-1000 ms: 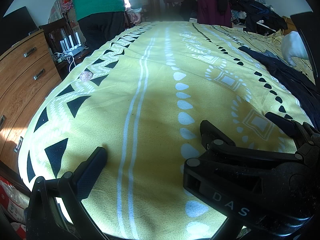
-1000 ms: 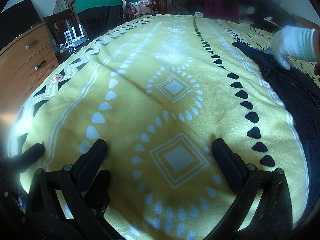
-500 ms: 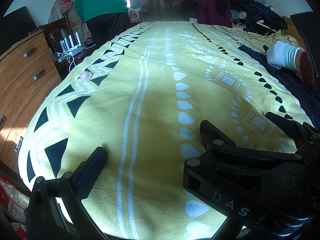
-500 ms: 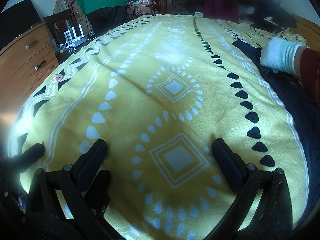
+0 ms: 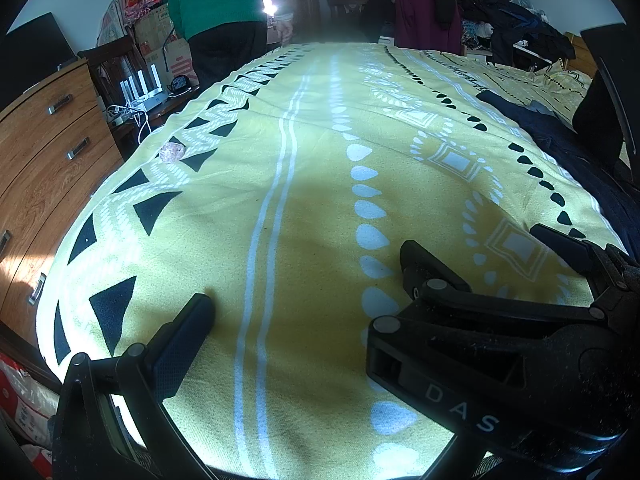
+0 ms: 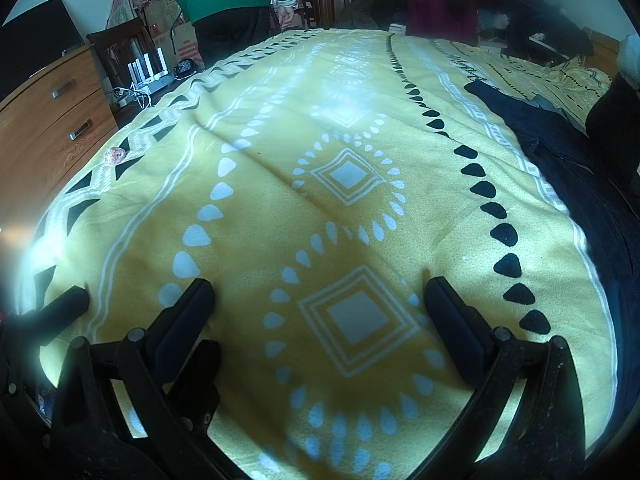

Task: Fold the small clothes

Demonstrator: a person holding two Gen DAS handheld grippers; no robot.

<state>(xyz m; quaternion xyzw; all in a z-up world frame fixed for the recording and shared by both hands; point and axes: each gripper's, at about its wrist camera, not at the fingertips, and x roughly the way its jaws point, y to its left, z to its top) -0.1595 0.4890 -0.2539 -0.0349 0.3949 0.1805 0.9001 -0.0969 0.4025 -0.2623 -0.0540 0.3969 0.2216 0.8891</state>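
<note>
Jaws on both your grippers are spread wide and empty, resting low at the near edge of the bed. Your right gripper (image 6: 320, 296) is nearer the dark garment (image 6: 560, 152), which lies along the bed's right edge, running lengthwise away from you. Your left gripper (image 5: 304, 276) faces bare yellow patterned blanket (image 5: 304, 184). A wooden dresser (image 5: 44, 140) stands left.

Cut off at right edge: dark garment (image 6: 568, 140); blurred beyond reading: clothes pile (image 6: 500, 4) at far end.
</note>
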